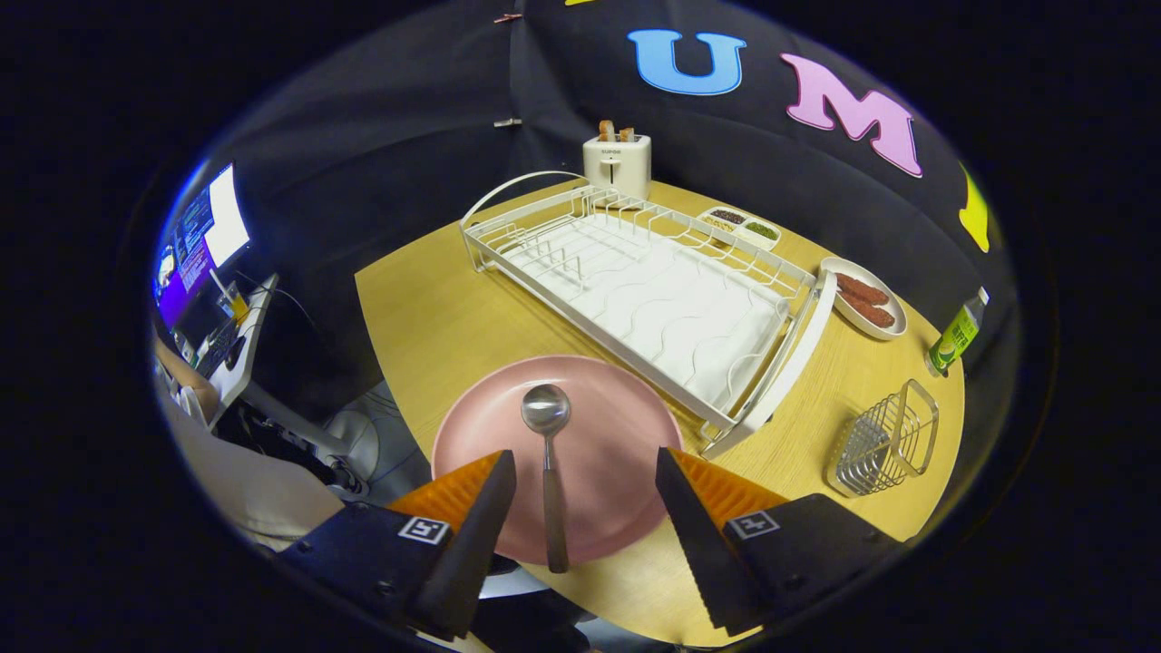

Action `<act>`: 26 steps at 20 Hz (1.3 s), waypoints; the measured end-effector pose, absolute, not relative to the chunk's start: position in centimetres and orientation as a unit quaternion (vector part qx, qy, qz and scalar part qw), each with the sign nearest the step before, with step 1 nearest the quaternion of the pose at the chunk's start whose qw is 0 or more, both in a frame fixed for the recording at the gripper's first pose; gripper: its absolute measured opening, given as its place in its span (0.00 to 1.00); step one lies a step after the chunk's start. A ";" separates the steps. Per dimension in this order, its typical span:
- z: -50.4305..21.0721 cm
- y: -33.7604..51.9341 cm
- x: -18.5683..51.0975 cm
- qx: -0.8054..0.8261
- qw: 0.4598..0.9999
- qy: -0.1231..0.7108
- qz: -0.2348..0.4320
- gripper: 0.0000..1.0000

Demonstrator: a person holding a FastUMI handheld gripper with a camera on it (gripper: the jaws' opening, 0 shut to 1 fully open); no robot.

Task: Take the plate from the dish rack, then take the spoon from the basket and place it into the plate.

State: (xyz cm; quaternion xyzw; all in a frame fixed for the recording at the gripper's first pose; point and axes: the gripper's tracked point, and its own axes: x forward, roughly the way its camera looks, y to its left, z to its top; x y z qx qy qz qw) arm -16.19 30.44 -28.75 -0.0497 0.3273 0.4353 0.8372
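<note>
**Inspector:** Gripper view, first item. Gripper (585, 494) has its fingers spread wide apart, gripping nothing. The spoon (547, 458) lies between them on the pink plate (617, 453), bowl pointing away, handle running back toward the gripper and overhanging the plate's near rim.

**Assistant:** And the remaining items?

**Inspector:** The plate sits on the wooden table (426, 317), just ahead of the fingers. The white dish rack (653, 290) stands beyond it, with no dishes in it. The wire basket (884, 444) stands off beside the right finger, and I see no cutlery in it. By my judgement the placement is done.

**Assistant:** Risks from here?

**Inspector:** Three. The overhanging handle lies level with the fingertips; a careless withdrawal could catch it and flip the spoon off. The plate's near edge looks close to the table edge, so any push toward the gripper might tip it. Swinging right risks clipping the rack's corner.
</note>
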 end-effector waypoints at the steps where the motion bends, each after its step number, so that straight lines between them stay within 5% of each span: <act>1: -28.4 30.2 -16.1 -0.042 0.839 0.327 0.434 0.99; 7: -23.1 26.7 -13.2 0.015 0.874 0.289 0.390 0.99; 26: -2.3 0.6 -1.3 0.049 0.991 0.072 0.105 0.98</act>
